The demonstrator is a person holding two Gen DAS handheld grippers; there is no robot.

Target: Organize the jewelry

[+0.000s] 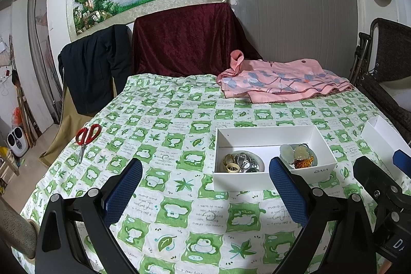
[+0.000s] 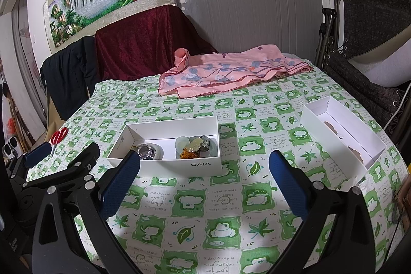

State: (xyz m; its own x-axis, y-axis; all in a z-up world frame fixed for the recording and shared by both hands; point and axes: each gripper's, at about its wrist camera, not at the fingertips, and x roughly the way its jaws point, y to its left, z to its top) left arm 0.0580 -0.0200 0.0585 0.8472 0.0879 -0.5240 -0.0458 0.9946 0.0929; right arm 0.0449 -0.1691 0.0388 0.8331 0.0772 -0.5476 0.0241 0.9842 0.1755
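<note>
A white box (image 1: 267, 138) (image 2: 164, 166) sits on the green-patterned tablecloth and holds jewelry. Rings and a watch (image 1: 240, 162) (image 2: 147, 151) lie in its left part. Jade pendants and amber beads (image 1: 298, 154) (image 2: 194, 145) lie in its right part. A second white box (image 2: 334, 120) (image 1: 382, 138) stands further right, with only a dark mark on its floor. My left gripper (image 1: 205, 168) hovers open just in front of the jewelry box. My right gripper (image 2: 204, 163) is open too, near the box's front right, with nothing between its fingers.
Red-handled scissors (image 1: 86, 138) (image 2: 57, 136) lie at the table's left edge. A folded pink floral cloth (image 1: 280, 81) (image 2: 231, 73) rests at the back. Chairs draped in dark red cloth (image 1: 185, 40) and a black jacket (image 1: 95, 68) stand behind; a wicker chair (image 2: 372, 25) stands right.
</note>
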